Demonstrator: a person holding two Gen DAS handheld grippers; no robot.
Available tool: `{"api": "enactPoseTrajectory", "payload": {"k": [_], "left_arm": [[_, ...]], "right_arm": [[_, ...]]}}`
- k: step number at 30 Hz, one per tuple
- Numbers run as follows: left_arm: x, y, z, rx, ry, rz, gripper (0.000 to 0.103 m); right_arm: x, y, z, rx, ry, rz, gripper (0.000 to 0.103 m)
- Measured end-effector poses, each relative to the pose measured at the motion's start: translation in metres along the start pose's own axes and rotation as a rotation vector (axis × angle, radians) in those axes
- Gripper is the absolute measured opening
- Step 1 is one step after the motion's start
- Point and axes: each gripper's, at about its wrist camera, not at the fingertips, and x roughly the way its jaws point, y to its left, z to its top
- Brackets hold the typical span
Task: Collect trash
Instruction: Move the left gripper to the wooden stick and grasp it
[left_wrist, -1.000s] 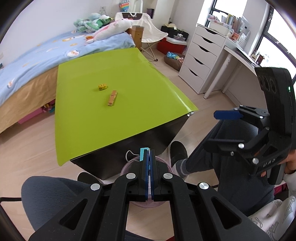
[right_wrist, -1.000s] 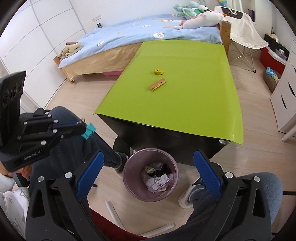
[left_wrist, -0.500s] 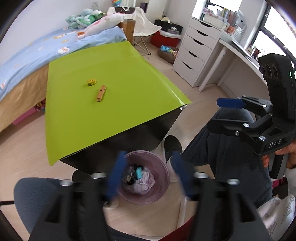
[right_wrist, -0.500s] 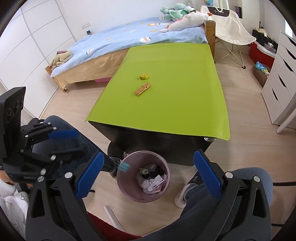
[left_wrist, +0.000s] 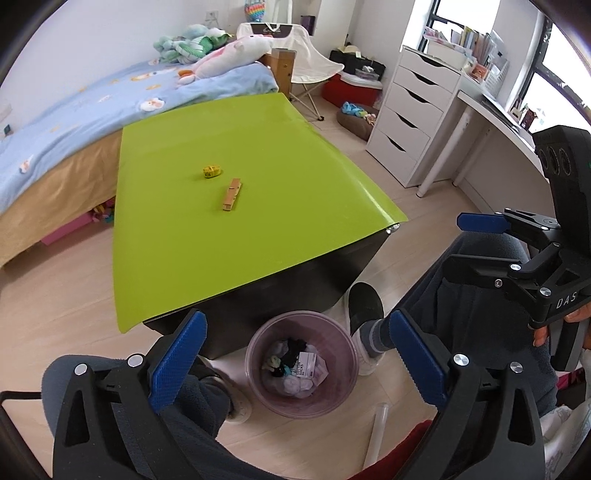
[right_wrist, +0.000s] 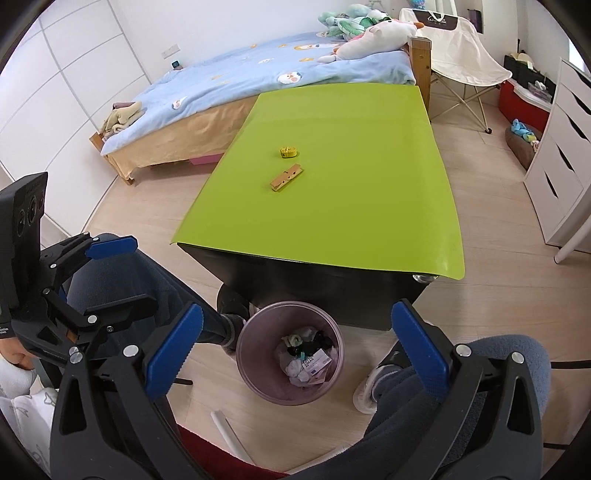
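Observation:
A translucent purple trash bin (left_wrist: 343, 387) (right_wrist: 245, 363) stands on the floor against the table's near end and holds crumpled trash (left_wrist: 295, 369) with a small teal piece (right_wrist: 303, 355). Directly above it my left gripper (left_wrist: 295, 321) (right_wrist: 118, 275) has its jaws opening, and nothing is between them. My right gripper (right_wrist: 297, 310) (left_wrist: 476, 243) also hangs over the bin, open and empty. On the green table top (left_wrist: 266, 147) (right_wrist: 362, 166) lie a yellow crumpled scrap (left_wrist: 211, 171) (right_wrist: 288, 151) and a wooden clothespin (left_wrist: 231, 194) (right_wrist: 286, 177).
The person's knees and socked feet (left_wrist: 364, 302) flank the bin. A white tube (left_wrist: 376, 428) lies on the floor near it. A bed (right_wrist: 229, 85) stands beyond the table, with a folding chair (right_wrist: 461, 48) and white drawers (left_wrist: 413, 110) to the right.
My left gripper was shut on a small teal piece over the bin. It opened and the piece dropped into the bin. The right gripper stayed open.

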Motion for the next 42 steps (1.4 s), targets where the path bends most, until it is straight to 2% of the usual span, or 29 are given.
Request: {"api": "enactPoseTrajectory", "payload": {"k": [9, 22, 31, 42], "left_arm": [[0.002, 0.011, 0.006, -0.015, -0.008, 0.033, 0.095], [0.022, 0.046, 0.051, -0.055, -0.021, 0.084, 0.095], [0.061, 0.067, 0.094, -0.061, 0.017, 0.072, 0.095], [0.127, 0.080, 0.134, -0.012, 0.126, 0.074, 0.095]], "right_arm": [[0.006, 0.001, 0.010, 0.004, 0.005, 0.003, 0.100], [0.028, -0.012, 0.065, -0.015, -0.002, -0.031, 0.100], [0.052, -0.024, 0.100, -0.031, 0.019, -0.059, 0.100], [0.072, -0.044, 0.106, -0.001, 0.062, -0.066, 0.100]]}}
